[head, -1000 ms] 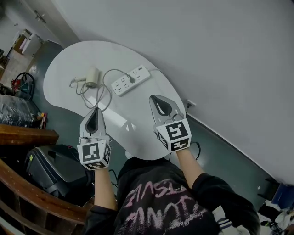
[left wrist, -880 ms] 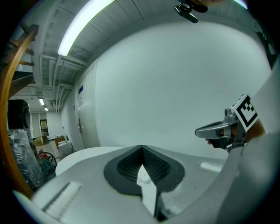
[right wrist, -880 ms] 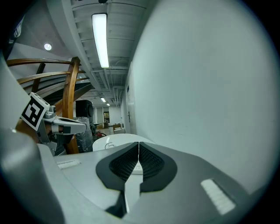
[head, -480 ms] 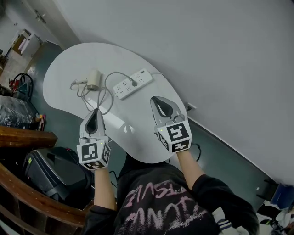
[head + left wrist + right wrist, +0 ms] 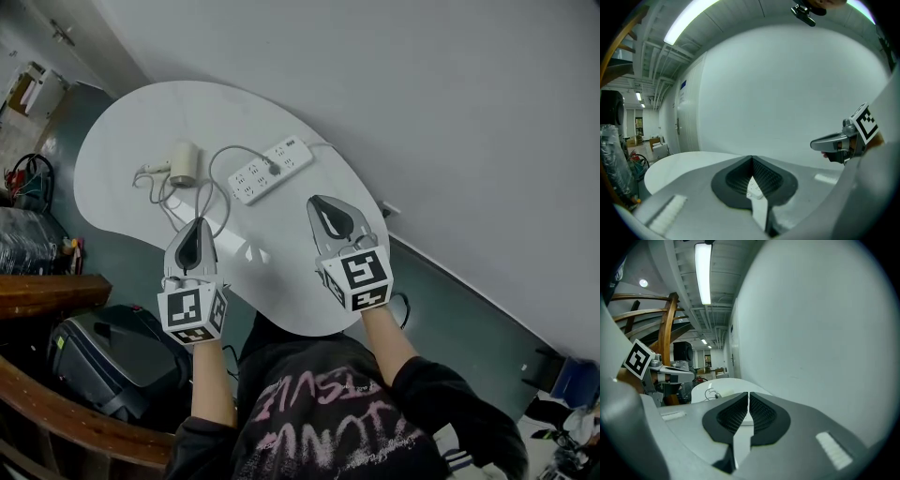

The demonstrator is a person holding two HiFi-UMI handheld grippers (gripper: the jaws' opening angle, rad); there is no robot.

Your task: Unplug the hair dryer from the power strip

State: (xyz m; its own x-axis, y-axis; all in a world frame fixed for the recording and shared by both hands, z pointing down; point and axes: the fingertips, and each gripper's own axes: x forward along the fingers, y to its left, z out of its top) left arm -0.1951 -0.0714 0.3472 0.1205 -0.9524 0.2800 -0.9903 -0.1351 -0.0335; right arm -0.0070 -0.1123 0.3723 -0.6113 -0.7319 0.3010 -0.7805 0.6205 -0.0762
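Change over the last second is slight: the white table [image 5: 122, 141] has drifted a little in my head view. My left gripper [image 5: 196, 225] and right gripper [image 5: 317, 201] hang where they were, jaws together and empty, so I judge the unplugging not yet begun. The power strip [image 5: 248, 178] lies toward the table's far side, well beyond my right gripper. The cream hair dryer [image 5: 184, 161] lies to its left. Its grey cord [image 5: 225, 150] loops round to a dark plug [image 5: 273, 169] seated in the strip.
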